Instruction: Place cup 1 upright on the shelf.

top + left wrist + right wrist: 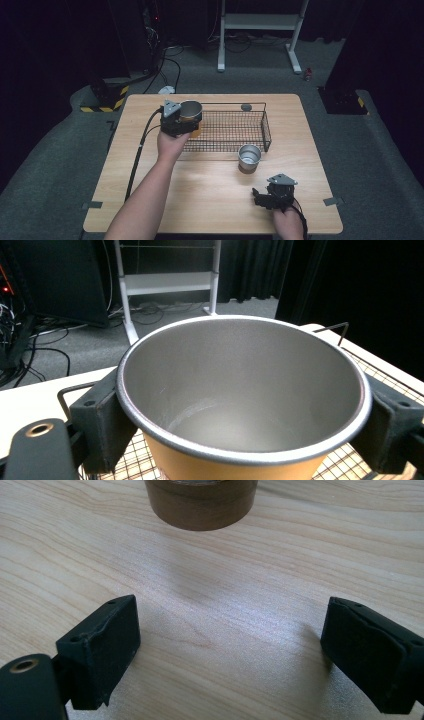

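While the left gripper (186,121) clamps an orange cup (240,405) over the wire basket's (235,131) left end, the right gripper (265,196) rests spread on the surface (210,200), near a second cup (249,157)

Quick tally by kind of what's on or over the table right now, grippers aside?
Metal cups: 2, one orange-sided cup clamped in the left gripper over the basket's left end, one silver cup standing on the table in front of the basket.
Wire baskets: 1, black.
Small grey round things: 1, behind the basket; too small to identify.
Total: 4.
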The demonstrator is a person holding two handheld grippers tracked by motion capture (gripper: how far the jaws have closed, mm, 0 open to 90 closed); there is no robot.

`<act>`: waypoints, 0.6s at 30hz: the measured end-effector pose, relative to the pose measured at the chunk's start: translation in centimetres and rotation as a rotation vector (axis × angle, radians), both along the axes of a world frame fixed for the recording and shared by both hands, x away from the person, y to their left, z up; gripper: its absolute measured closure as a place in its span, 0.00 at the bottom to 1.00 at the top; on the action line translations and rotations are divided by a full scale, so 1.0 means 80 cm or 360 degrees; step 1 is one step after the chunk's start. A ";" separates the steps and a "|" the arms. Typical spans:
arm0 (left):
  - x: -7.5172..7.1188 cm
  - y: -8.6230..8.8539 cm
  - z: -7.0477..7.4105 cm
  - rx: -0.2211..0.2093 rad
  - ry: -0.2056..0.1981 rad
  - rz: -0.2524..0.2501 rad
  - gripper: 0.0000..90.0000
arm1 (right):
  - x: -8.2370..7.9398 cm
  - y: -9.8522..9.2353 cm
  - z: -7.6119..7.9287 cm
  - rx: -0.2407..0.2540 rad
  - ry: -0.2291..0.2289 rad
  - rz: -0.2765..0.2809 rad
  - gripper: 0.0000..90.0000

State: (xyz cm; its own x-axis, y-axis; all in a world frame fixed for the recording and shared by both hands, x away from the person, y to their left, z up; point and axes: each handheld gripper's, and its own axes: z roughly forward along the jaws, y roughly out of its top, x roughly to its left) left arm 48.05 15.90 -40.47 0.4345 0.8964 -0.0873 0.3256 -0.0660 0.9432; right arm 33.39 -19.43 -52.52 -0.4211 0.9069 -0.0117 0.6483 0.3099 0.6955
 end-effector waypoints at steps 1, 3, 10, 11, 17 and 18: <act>0.001 0.000 0.000 0.0001 0.0001 -0.0002 0.14 | 0.000 0.000 0.000 0.0000 0.0000 0.0000 0.10; 0.003 -0.001 -0.001 -0.0002 0.0005 0.0005 0.14 | 0.000 0.000 0.000 0.0000 0.0000 0.0000 0.10; 0.010 -0.005 -0.005 0.0011 0.0018 0.0020 0.14 | 0.000 0.000 0.000 0.0003 0.0003 -0.0003 0.10; 0.011 -0.005 -0.006 0.0009 0.0021 0.0018 0.14 | 0.000 0.000 0.000 0.0003 0.0003 -0.0002 0.10; 0.017 -0.008 -0.011 0.0019 0.0043 0.0026 0.14 | 0.000 0.000 0.000 0.0002 0.0002 -0.0002 0.10; 0.018 -0.009 -0.013 0.0022 0.0050 0.0023 0.14 | 0.000 0.000 0.000 0.0003 0.0003 -0.0002 0.10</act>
State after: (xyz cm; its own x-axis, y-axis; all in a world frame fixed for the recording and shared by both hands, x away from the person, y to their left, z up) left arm 49.45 15.19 -41.48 0.4188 0.9038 -0.0881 0.3563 -0.0743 0.9314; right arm 33.36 -19.42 -52.52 -0.4197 0.9076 -0.0095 0.6499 0.3078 0.6949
